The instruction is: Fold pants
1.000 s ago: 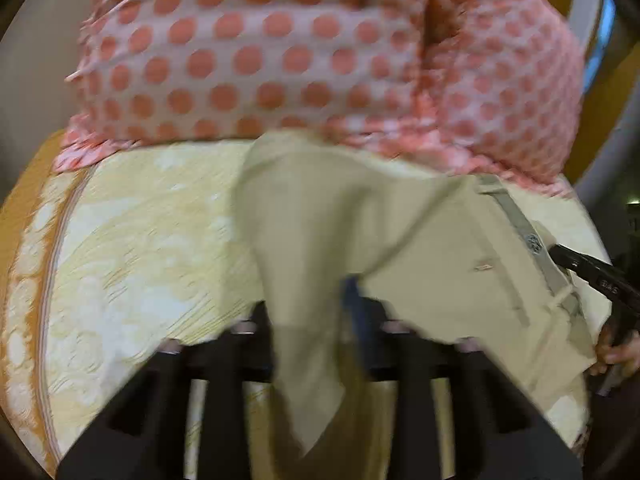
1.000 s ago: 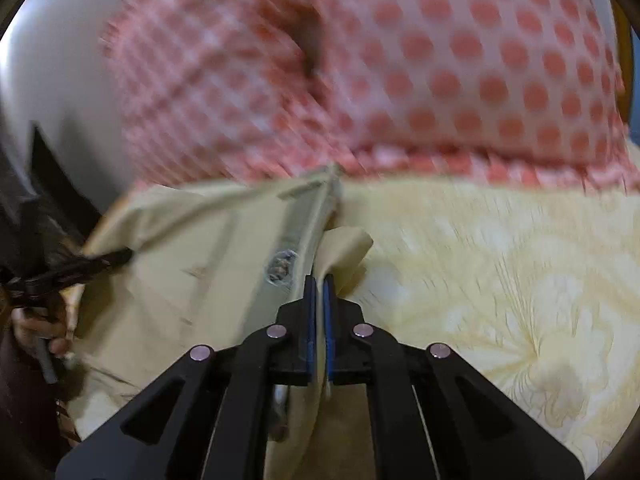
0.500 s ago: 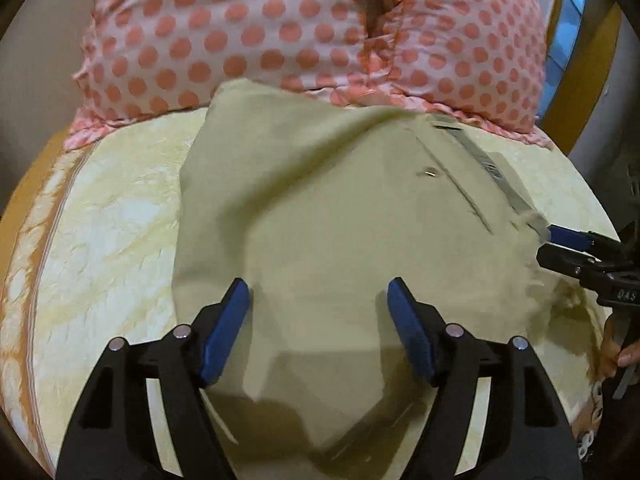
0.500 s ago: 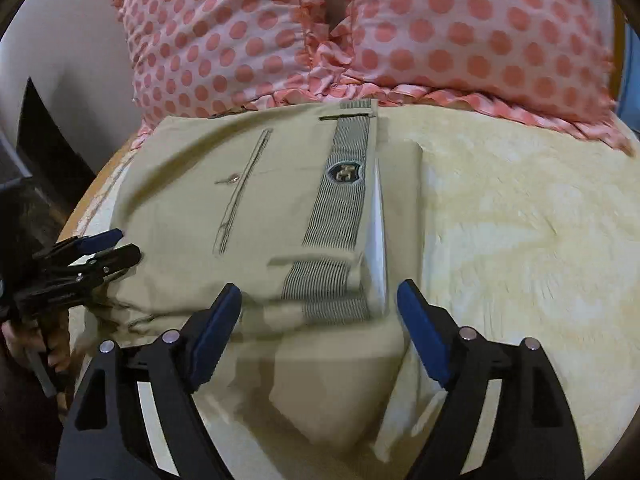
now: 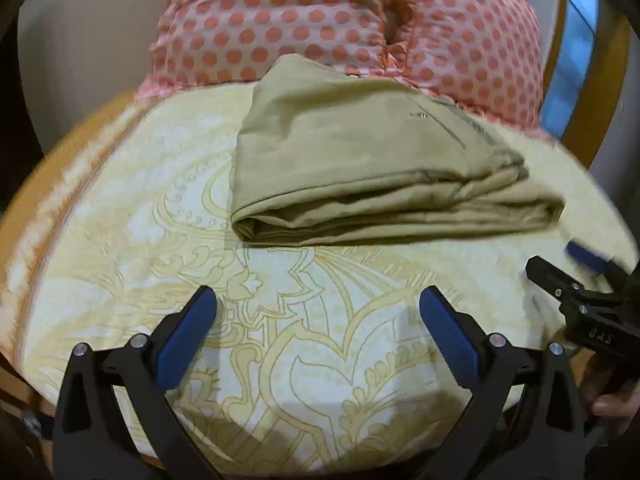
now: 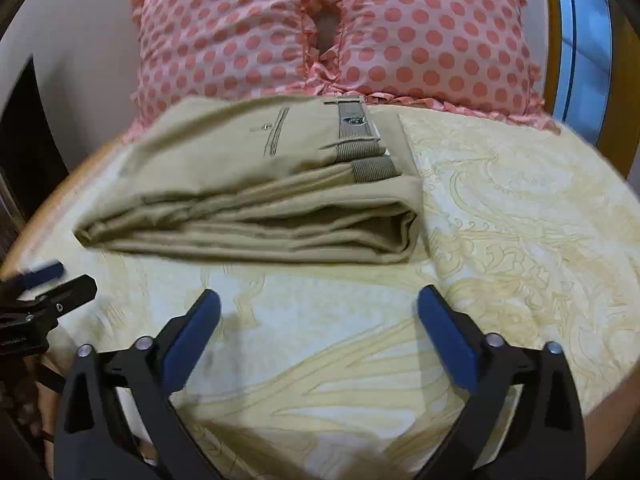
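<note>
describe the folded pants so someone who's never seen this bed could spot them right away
Start at the bed, covered by a pale yellow sheet with a swirling pattern, with two pink polka-dot pillows at its head. Just in front of those pillows lie the pants, a flat stack of several layers. They are the only plain khaki thing there, with a ribbed grey waistband bearing a small badge.

khaki pants (image 6: 224,168), pink orange-dotted pillows (image 6: 420,40), yellow, seemingly floral-patterned bedspread (image 5: 320,340).
</note>
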Demonstrator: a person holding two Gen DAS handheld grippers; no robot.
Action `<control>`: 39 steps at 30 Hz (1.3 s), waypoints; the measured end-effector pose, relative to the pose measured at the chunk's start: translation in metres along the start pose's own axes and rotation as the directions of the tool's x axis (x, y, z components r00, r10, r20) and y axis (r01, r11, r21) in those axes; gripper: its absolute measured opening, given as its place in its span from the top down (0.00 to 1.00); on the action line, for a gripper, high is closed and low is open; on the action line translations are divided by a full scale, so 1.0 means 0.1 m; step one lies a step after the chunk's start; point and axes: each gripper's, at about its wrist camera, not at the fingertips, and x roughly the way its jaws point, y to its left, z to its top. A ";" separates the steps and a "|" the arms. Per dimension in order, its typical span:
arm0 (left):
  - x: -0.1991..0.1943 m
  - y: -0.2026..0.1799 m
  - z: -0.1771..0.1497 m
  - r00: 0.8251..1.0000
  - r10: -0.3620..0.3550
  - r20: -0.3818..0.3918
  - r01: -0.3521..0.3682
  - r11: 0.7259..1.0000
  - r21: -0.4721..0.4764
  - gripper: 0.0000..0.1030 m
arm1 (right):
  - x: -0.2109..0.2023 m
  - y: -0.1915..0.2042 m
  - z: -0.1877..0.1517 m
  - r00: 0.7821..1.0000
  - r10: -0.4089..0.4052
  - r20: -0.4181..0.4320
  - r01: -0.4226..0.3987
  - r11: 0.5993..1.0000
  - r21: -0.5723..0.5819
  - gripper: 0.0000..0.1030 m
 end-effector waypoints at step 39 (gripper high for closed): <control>-0.01 -0.04 -0.04 0.998 0.047 0.050 -0.046 0.999 -0.020 0.02 | -0.07 0.06 -0.14 0.995 -0.031 0.096 0.030 0.999 0.015 0.01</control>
